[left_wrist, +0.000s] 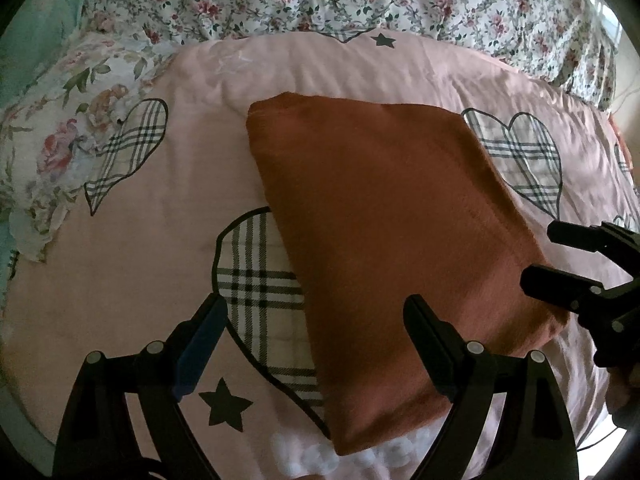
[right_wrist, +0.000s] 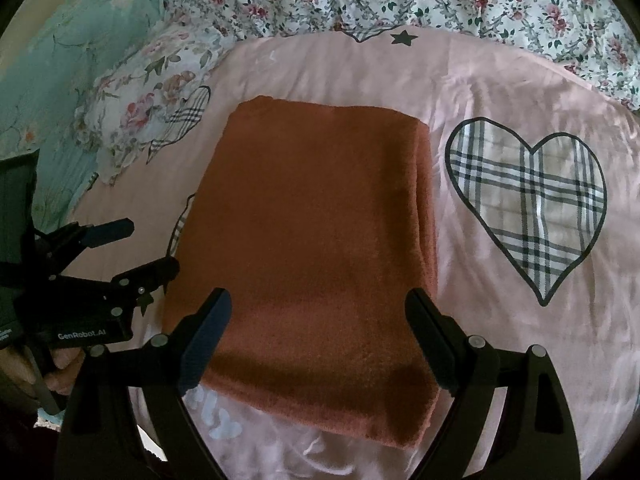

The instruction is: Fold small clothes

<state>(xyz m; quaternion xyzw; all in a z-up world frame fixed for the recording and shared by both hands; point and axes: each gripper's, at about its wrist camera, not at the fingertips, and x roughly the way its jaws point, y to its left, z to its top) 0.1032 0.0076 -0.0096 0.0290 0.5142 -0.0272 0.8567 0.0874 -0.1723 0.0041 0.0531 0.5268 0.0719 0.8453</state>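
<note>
Pink sheet (right_wrist: 500,80); folded rust cloth (right_wrist: 312,240); only right view shows teal bedding (right_wrist: 60,60).

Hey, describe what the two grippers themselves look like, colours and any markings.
Both are black two-finger tools. The left gripper has angular linkage arms, silver pivot pins and dark blue finger pads. The right gripper looks the same. White "GenRobot.AI" lettering marks the left one's body.
</note>
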